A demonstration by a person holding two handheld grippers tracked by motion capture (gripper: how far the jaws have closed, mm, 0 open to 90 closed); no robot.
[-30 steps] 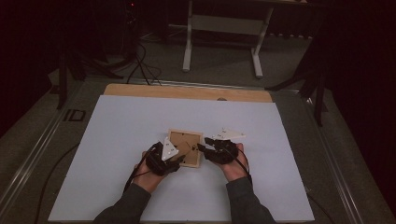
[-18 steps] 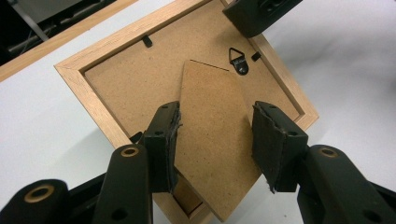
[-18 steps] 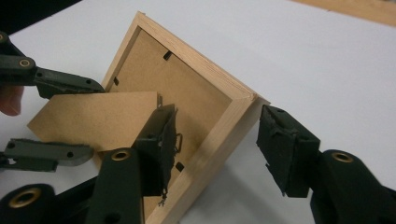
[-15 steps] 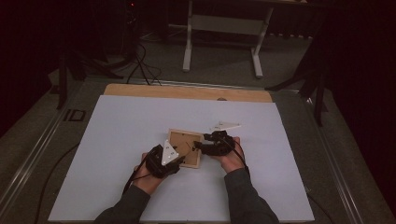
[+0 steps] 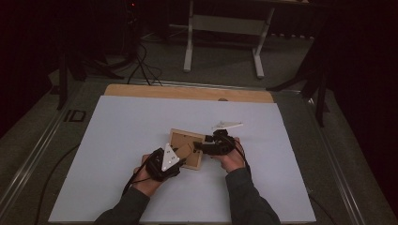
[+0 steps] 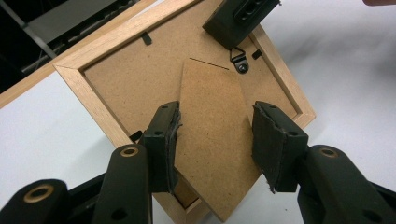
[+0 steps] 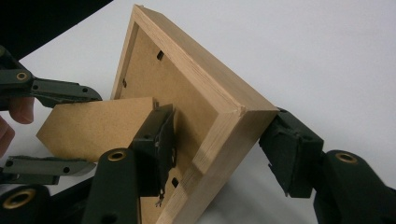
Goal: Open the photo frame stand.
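a small wooden picture frame (image 5: 186, 148) lies back-up on the white table (image 5: 117, 140), near its front middle, its brown fibreboard easel stand (image 6: 215, 140) (pointed at the end) swung out from the backing.

The high view looks forward and down from above the near edge of the white table (image 5: 141, 126), far enough off to take in its whole top and the dark floor beyond. The left gripper view rides close above the back of the wooden picture frame (image 6: 121, 79), looking between its own jaws. The right gripper view looks along its jaws at the frame's corner (image 7: 233, 116), very near. All three share that frame.
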